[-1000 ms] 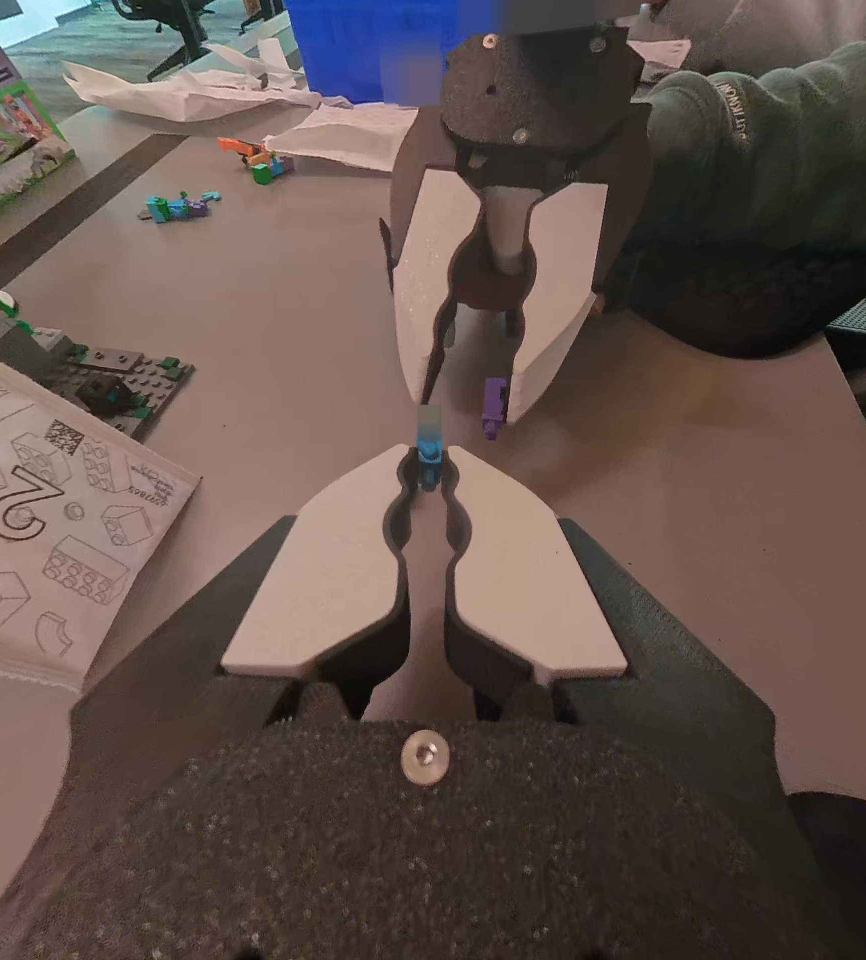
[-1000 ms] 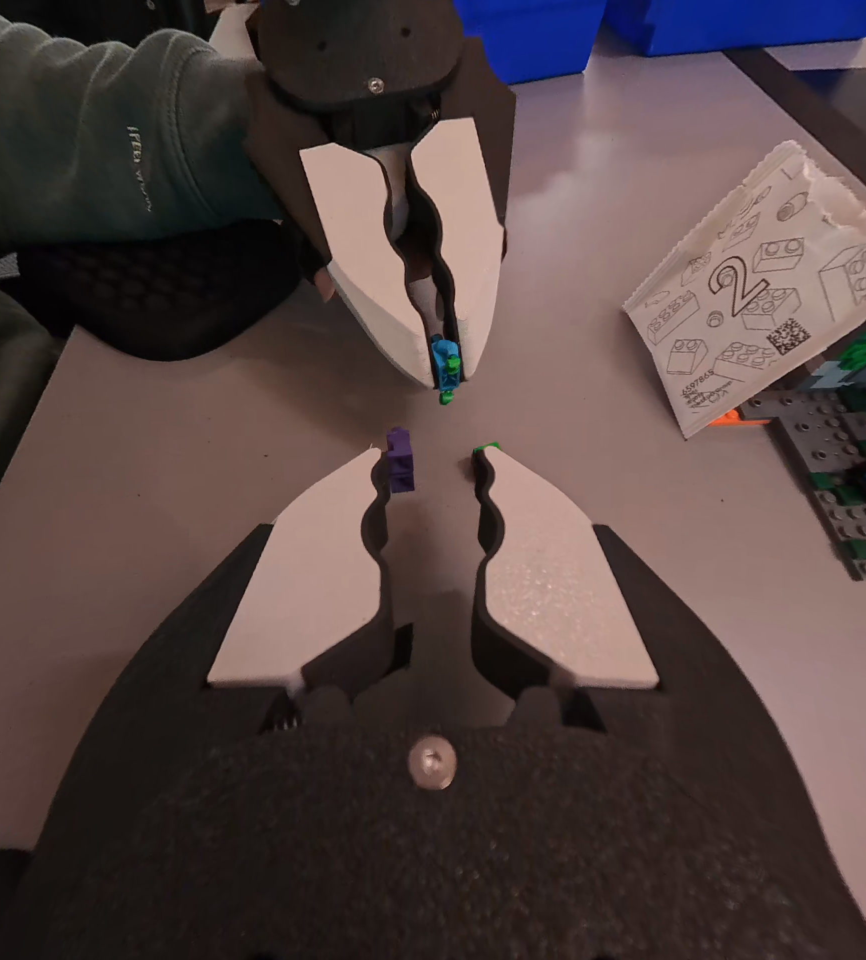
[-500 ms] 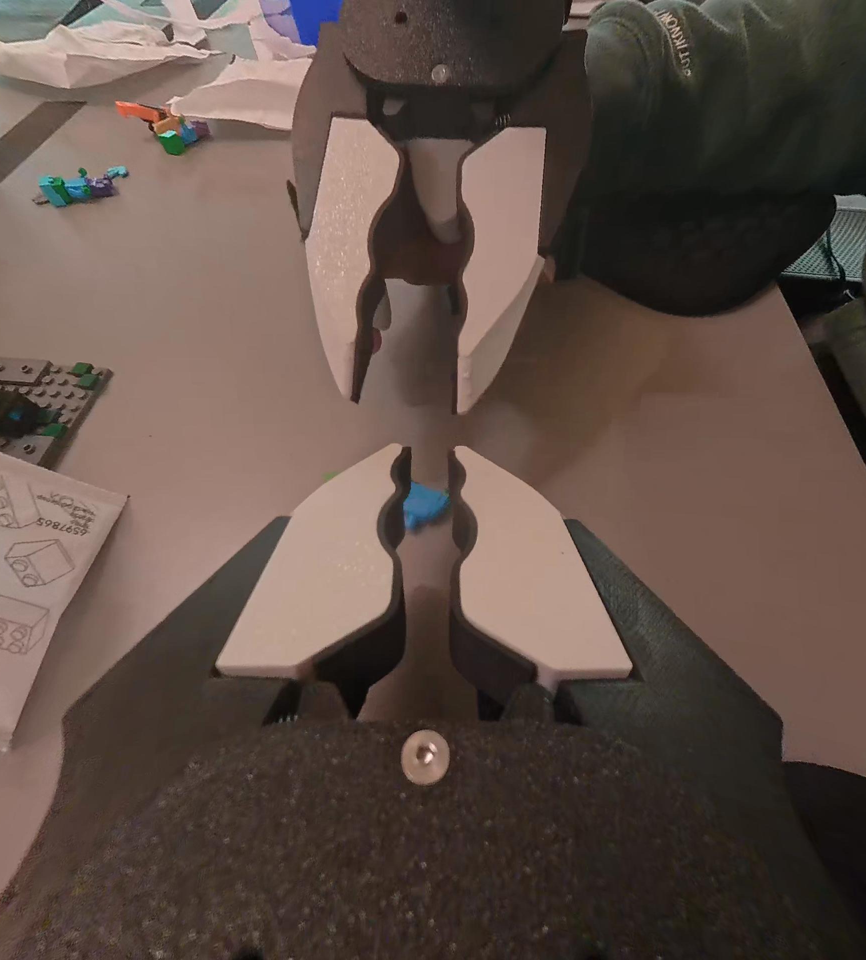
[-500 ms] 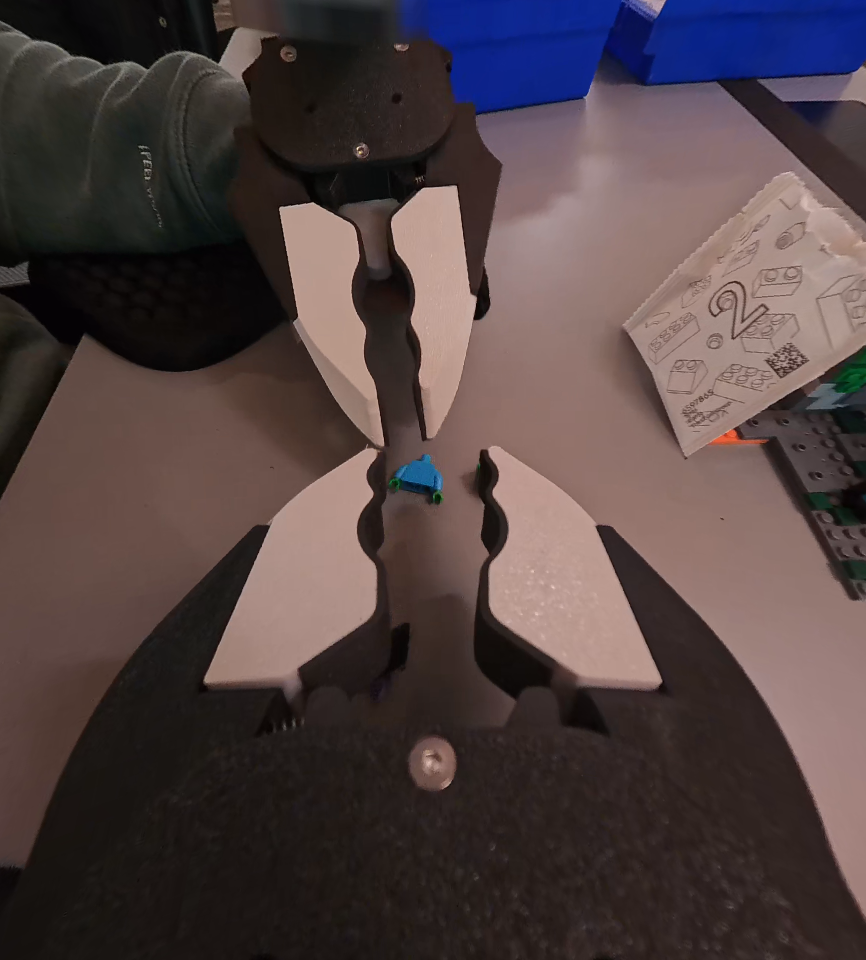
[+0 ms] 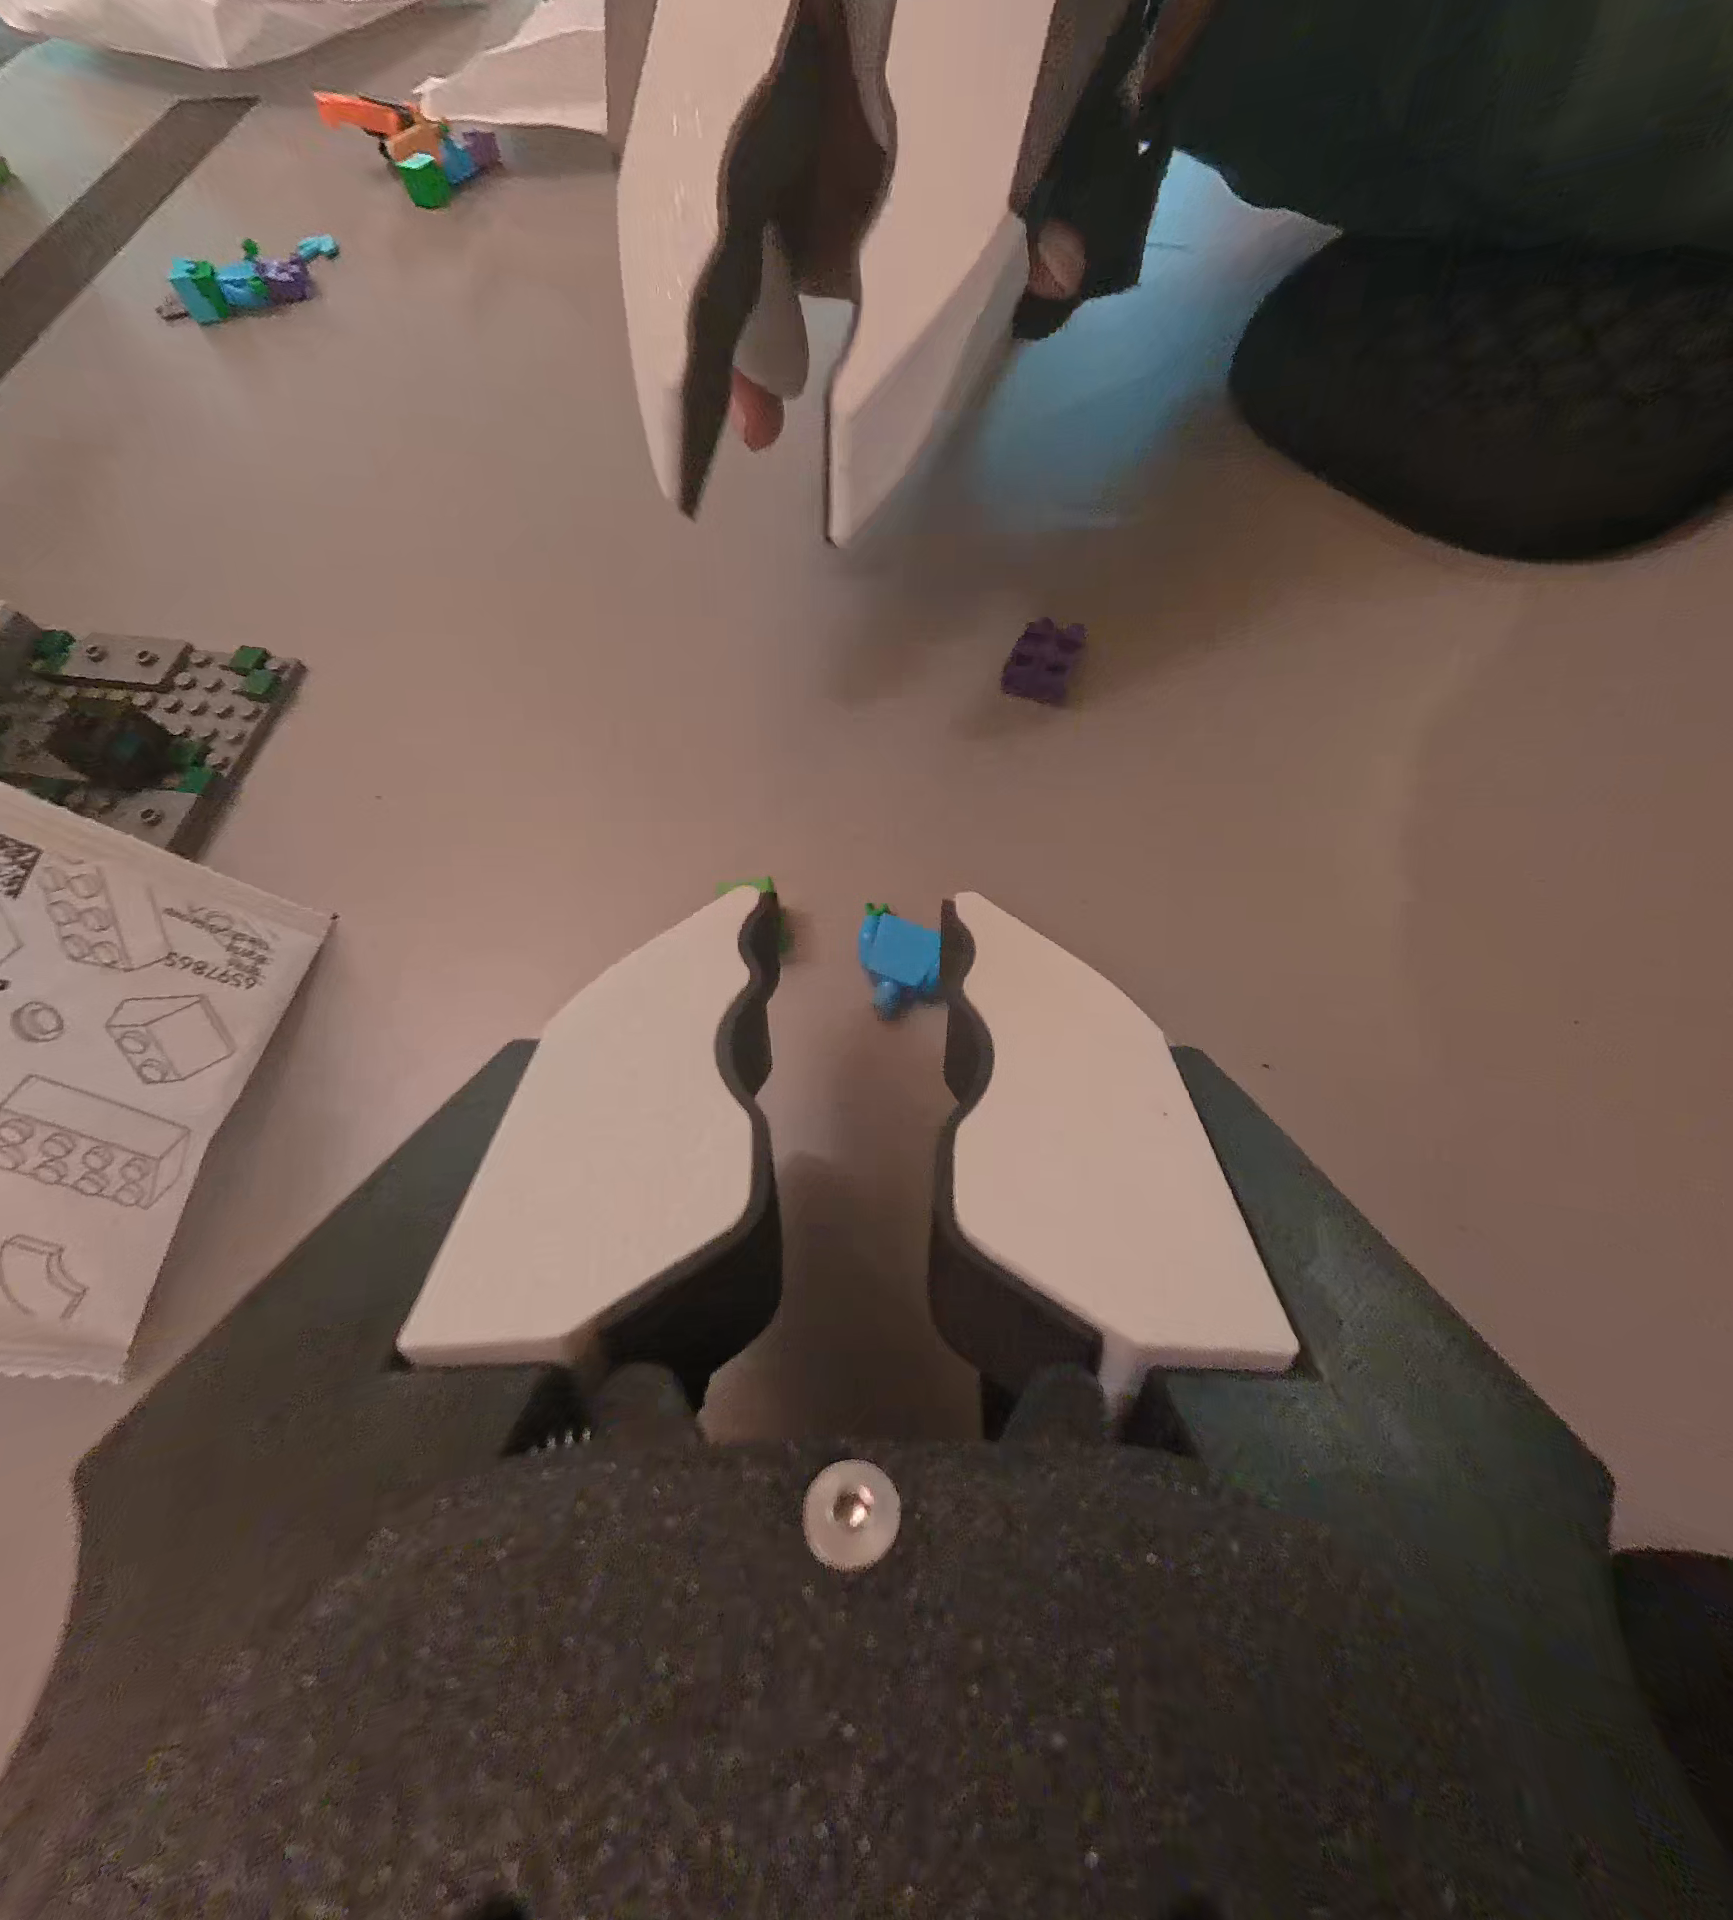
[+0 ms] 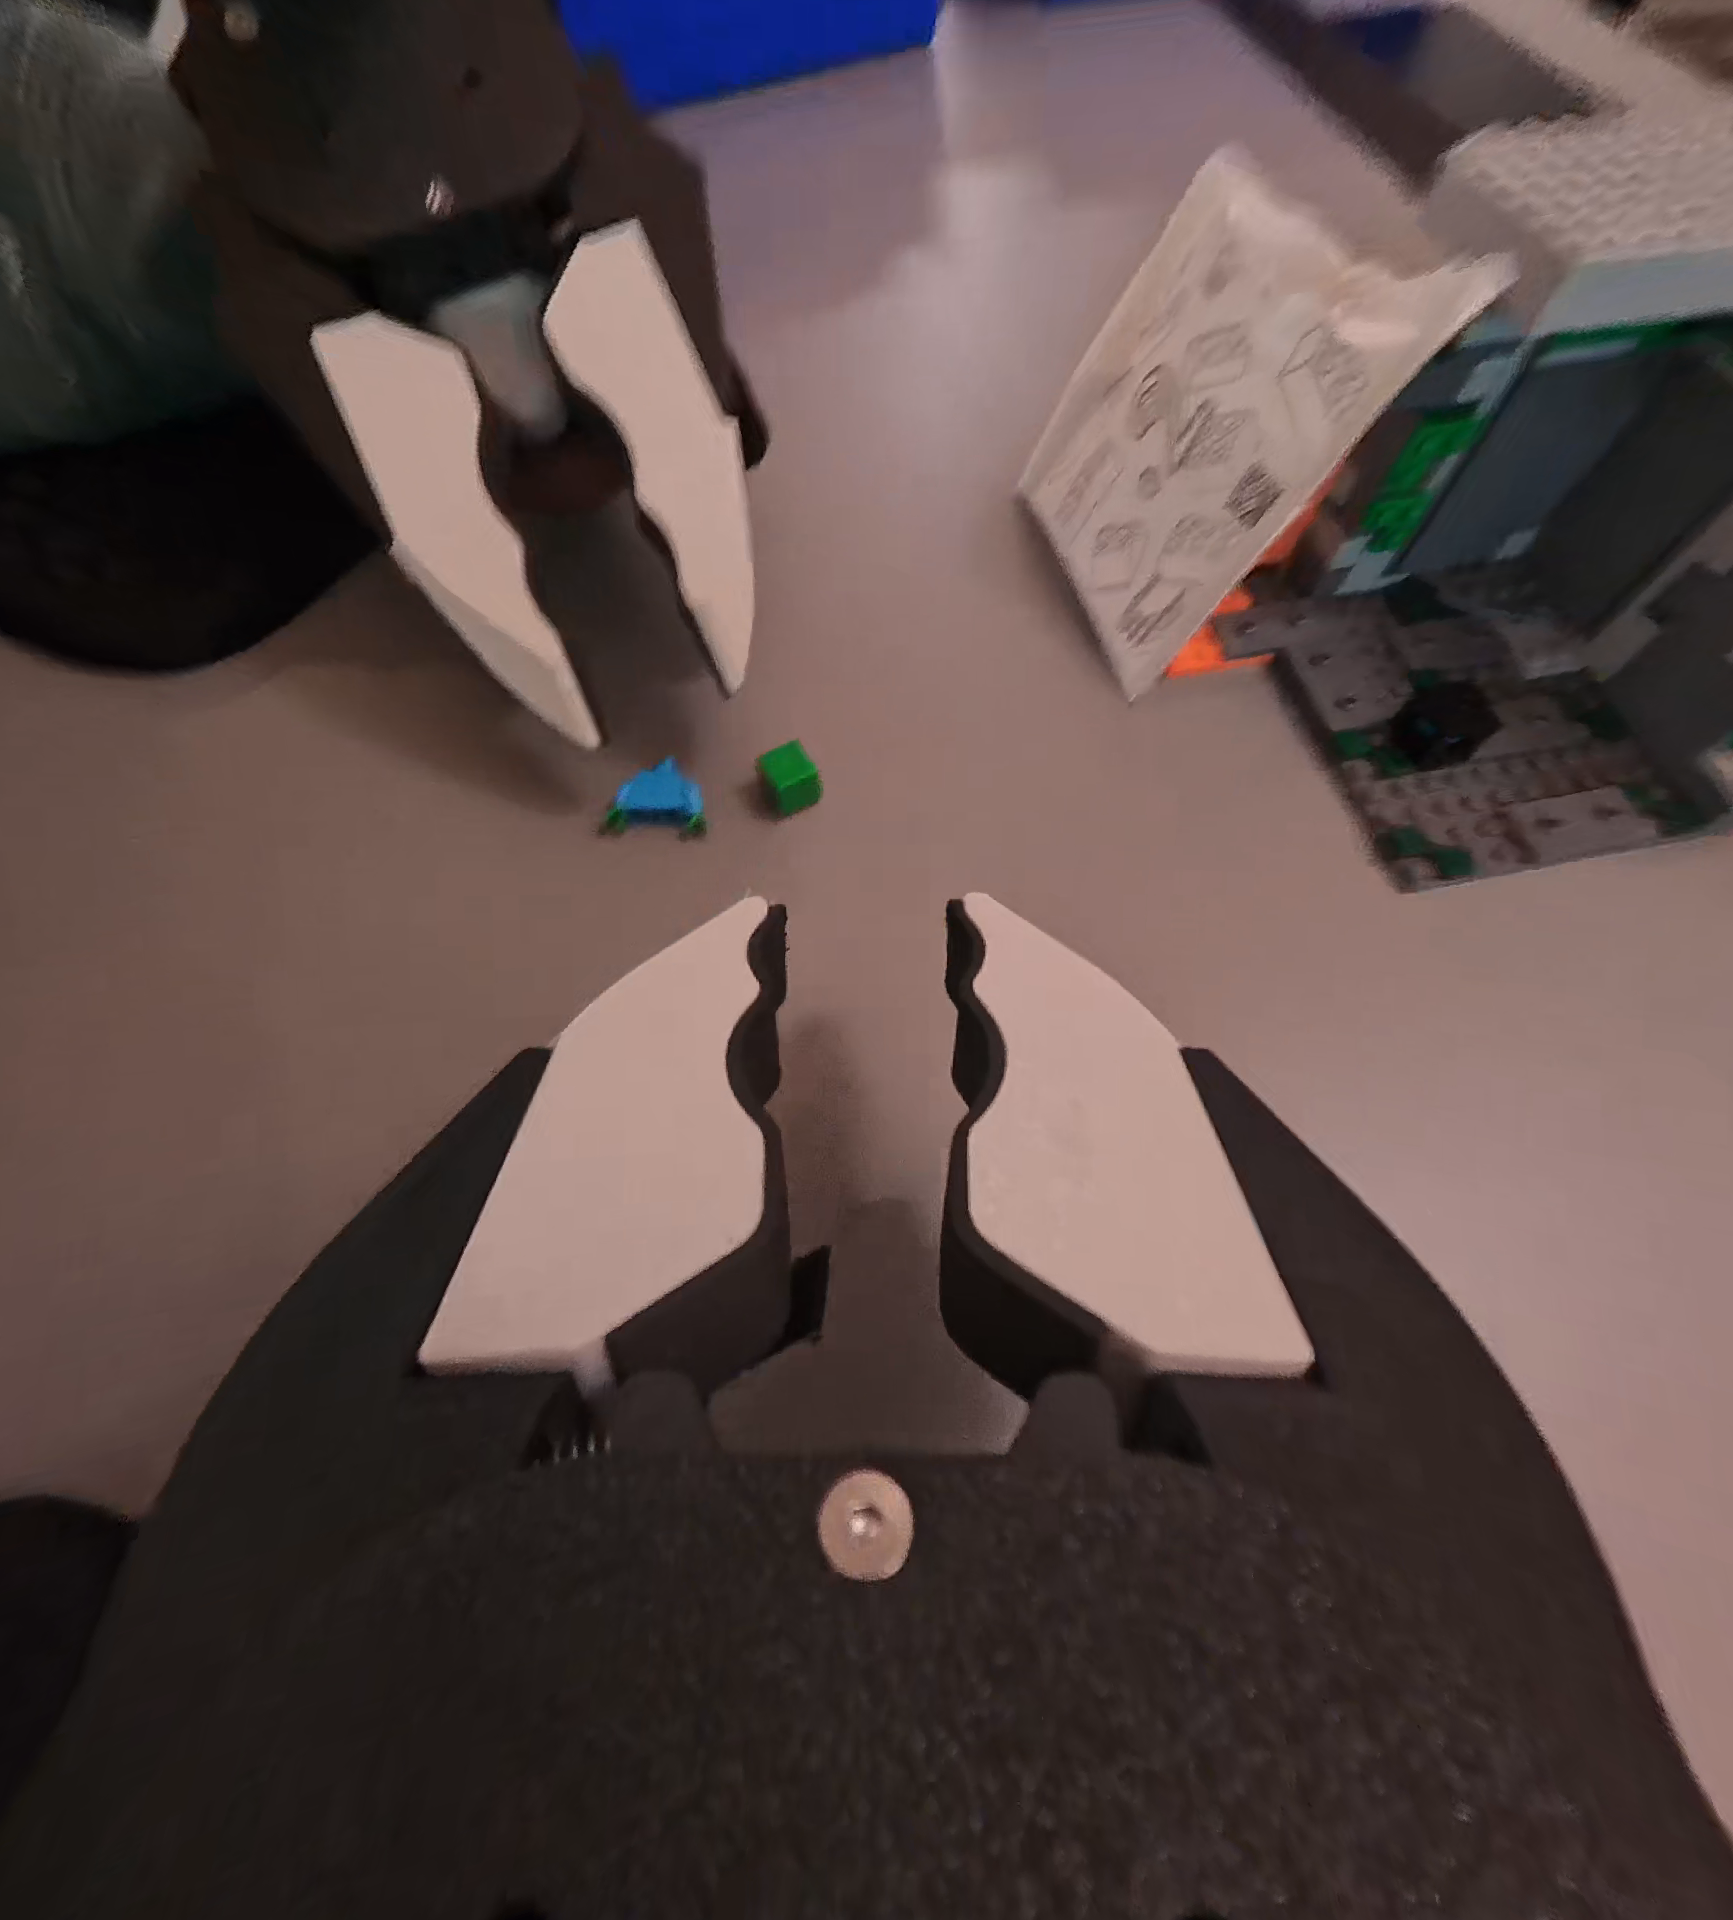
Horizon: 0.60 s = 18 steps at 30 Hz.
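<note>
My left gripper is open and low over the grey table. A small blue piece with green tips lies on the table between its fingertips, close to the right pad, not gripped. A small green cube lies at its left fingertip. In the right wrist view the blue piece and the green cube lie loose just in front of the left gripper. My right gripper is open and empty, short of both pieces. A purple brick lies on the table below the right gripper.
A white paper bag with brick drawings lies at the left, next to a grey studded baseplate build; both show in the right wrist view. Loose coloured brick clusters lie farther back. A person's sleeve is at the back right. The gap from one gripper's tips to the other's is roughly 8 cm. My right tips are roughly 6 cm from the purple brick.
My left gripper opened and let go of the blue piece, which now lies on the table. The purple brick left the right gripper's fingertip and lies on the table. The grippers drew apart.
</note>
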Each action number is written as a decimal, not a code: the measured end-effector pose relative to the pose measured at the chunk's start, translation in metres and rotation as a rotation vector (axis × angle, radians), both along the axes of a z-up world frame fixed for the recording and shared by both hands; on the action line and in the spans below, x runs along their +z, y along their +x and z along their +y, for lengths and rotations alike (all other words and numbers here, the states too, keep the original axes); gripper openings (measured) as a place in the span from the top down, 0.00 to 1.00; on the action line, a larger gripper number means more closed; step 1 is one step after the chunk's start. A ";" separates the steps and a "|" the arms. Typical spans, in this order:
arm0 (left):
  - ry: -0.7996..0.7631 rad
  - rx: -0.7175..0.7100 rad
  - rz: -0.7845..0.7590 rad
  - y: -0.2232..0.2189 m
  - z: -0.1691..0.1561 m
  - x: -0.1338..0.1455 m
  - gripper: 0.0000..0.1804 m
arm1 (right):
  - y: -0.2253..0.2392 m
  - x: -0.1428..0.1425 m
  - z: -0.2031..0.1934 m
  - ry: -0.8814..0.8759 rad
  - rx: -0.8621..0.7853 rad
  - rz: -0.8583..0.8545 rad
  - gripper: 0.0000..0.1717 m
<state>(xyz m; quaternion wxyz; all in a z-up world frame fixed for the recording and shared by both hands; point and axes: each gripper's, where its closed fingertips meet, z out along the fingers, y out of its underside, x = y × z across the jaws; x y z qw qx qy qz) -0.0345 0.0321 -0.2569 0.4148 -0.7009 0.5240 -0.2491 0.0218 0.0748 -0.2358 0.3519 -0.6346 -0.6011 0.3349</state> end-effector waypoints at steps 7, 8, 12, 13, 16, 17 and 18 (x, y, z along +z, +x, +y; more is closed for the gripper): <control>-0.012 -0.054 0.068 0.003 -0.012 -0.011 0.86 | 0.014 -0.037 -0.046 -0.105 0.210 -0.261 0.79; -0.014 -0.054 0.074 0.003 -0.012 -0.012 0.86 | 0.017 -0.039 -0.050 -0.109 0.221 -0.292 0.78; -0.023 -0.045 0.077 0.002 -0.010 -0.014 0.86 | 0.021 -0.048 -0.055 -0.020 0.233 -0.393 0.84; -0.025 -0.043 0.076 0.002 -0.010 -0.013 0.86 | 0.018 -0.048 -0.055 0.003 0.234 -0.394 0.89; -0.022 -0.041 0.071 0.002 -0.010 -0.012 0.87 | 0.008 -0.048 -0.059 0.020 0.254 -0.367 0.91; -0.021 -0.042 0.070 0.002 -0.010 -0.012 0.87 | 0.003 -0.048 -0.058 0.030 0.249 -0.351 0.91; -0.020 -0.044 0.070 0.002 -0.010 -0.012 0.86 | -0.004 -0.046 -0.057 0.044 0.245 -0.320 0.91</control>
